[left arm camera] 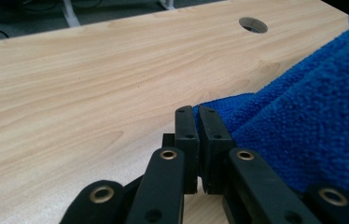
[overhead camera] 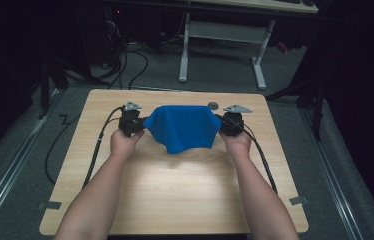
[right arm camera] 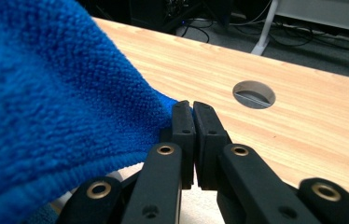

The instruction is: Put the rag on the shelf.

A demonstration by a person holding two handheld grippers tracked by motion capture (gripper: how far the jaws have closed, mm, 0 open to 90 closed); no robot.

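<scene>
A blue terry cloth (overhead camera: pixel 183 127) hangs stretched between my two grippers over the far half of the wooden table (overhead camera: pixel 175 200). My left gripper (overhead camera: pixel 144 125) is shut on the cloth's left corner; in the left gripper view its jaws pinch the blue cloth (left arm camera: pixel 303 116) at the left gripper's tips (left arm camera: pixel 198 112). My right gripper (overhead camera: pixel 220 125) is shut on the right corner; in the right gripper view the blue cloth (right arm camera: pixel 46 102) bunches to the left of the right gripper's tips (right arm camera: pixel 191 106). The cloth's lower edge sags to a point near the table.
A round cable hole (overhead camera: pixel 212 105) lies in the table near its far edge, also seen as the hole (left arm camera: pixel 253 24) and the hole (right arm camera: pixel 254 94). Cables (overhead camera: pixel 97 150) trail back from both grippers. A white desk frame (overhead camera: pixel 222 45) stands beyond the table.
</scene>
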